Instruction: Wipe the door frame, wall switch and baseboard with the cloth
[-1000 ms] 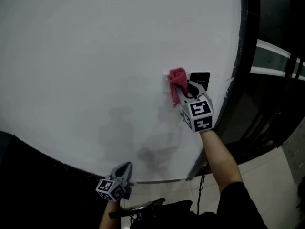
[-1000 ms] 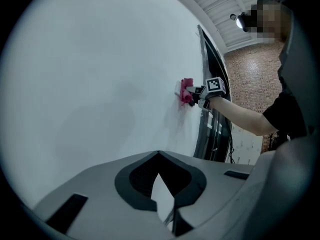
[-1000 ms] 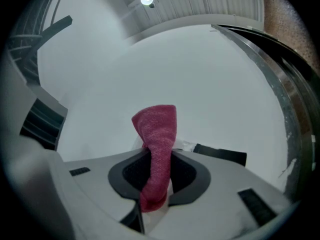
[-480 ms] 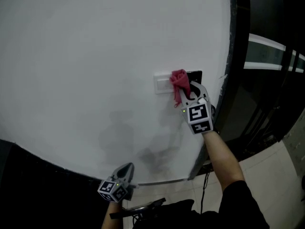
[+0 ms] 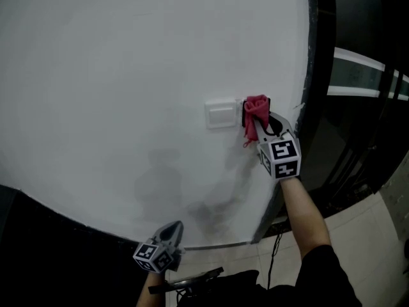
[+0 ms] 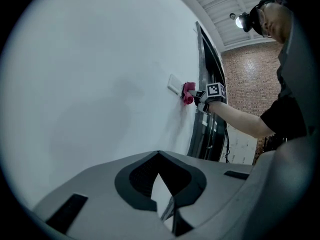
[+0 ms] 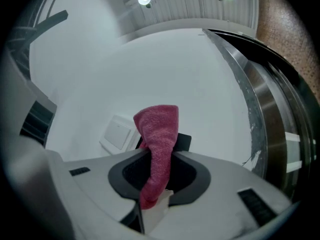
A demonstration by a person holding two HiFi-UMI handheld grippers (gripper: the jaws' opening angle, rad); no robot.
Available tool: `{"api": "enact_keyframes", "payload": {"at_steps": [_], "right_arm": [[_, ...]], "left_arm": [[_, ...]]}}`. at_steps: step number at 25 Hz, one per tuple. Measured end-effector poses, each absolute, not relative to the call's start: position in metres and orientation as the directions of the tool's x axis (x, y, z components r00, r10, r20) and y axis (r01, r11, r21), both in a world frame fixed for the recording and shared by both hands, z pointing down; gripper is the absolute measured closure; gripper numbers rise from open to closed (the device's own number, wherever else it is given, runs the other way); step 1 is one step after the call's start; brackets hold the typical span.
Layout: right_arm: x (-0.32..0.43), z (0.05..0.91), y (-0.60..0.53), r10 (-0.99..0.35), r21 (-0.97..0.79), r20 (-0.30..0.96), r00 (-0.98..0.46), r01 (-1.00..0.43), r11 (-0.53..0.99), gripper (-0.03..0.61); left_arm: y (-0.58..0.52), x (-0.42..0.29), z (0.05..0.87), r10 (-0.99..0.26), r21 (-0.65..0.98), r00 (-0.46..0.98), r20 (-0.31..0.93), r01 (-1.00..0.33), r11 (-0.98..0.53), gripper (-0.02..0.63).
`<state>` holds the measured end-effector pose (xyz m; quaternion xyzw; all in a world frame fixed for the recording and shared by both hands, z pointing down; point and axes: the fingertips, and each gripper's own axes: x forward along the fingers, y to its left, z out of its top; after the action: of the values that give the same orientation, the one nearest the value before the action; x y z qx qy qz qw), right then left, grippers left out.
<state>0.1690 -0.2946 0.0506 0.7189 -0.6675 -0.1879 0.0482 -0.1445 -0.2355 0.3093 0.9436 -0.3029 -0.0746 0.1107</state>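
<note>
Presently, the right hand-held gripper (image 5: 261, 121) was clamped on the red cloth (image 5: 256, 109), which lay over a black plate (image 7: 184, 142) between the white wall switch (image 5: 221, 114) and the door frame (image 5: 317, 75), while the left hand-held gripper (image 5: 170, 232) hung low, jaws together and empty.

A smooth white painted wall (image 5: 128, 75) carries everything here. Flat on it sits a white rectangular plastic switch plate (image 5: 221, 114). Just to its right is a small black plate (image 7: 183, 142), mostly covered by a bunched pink-red terry cloth (image 5: 256, 110). A wide black band (image 5: 51, 248) runs along the wall's foot. Pale floor tiles (image 5: 364, 235) lie below the dark door frame (image 5: 323, 56).
</note>
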Motion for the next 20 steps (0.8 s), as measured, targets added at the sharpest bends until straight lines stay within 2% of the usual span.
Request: {"api": "enact_keyframes", "payload": {"at_steps": [20], "right_arm": [[0.222, 0.061, -0.281, -0.967, 0.327, -0.194, 0.168, -0.918, -0.225, 0.494]], "left_arm": [[-0.226, -0.145, 0.306, -0.568, 0.248, 0.820, -0.073, -0.537, -0.806, 0.623]]}}
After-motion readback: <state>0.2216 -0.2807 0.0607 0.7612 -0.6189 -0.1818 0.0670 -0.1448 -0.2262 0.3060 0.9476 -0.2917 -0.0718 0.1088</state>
